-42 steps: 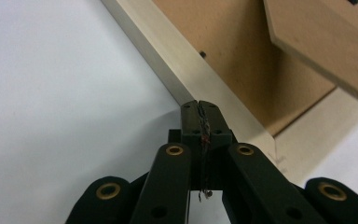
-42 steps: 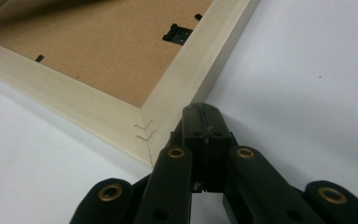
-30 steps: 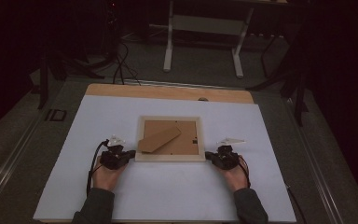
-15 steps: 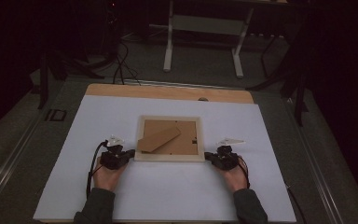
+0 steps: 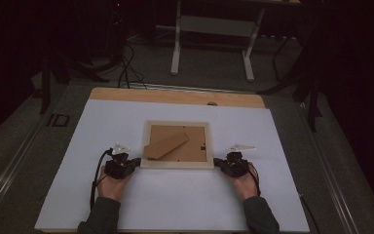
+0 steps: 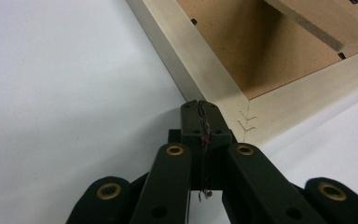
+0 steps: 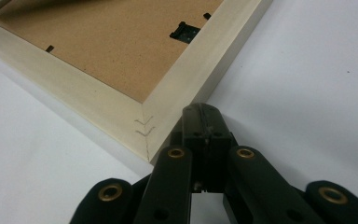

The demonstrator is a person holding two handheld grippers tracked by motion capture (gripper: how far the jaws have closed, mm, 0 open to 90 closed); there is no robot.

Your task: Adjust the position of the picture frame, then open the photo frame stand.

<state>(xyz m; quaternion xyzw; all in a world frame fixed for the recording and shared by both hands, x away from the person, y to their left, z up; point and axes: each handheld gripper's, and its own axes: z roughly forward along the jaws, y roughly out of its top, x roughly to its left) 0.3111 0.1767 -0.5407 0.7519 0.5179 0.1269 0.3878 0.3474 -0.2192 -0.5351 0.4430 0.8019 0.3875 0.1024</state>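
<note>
**Two grippers, shut, at the frame's near corners**

Two grippers seen low in the high view, either side of a frame (image 5: 177, 145) lying face down at the centre of a white sheet (image 5: 175, 204). Left gripper (image 5: 135, 162) placed at the frame's lower-left corner, right gripper (image 5: 216, 162) at its lower-right corner, each held by a hand entering from the bottom edge. Brown backing board (image 5: 195, 144) seen inside the pale wooden border, with a stand flap (image 5: 165, 145) lying slantwise across its left half.

In the left gripper view, jaws pressed together with nothing between them, tip (image 6: 199, 106) just at the outer edge of the frame (image 6: 196, 60) near its mitred corner; touching or a hair apart, could not tell. Flap (image 6: 317, 23) seen raised at upper right, casting shadow on the board.

In the right gripper view, jaws likewise closed on nothing, tip (image 7: 201, 111) right against the frame's (image 7: 186, 79) outer edge beside the corner joint. Small black clip (image 7: 184, 31) noted on the backing near the upper middle.
</note>
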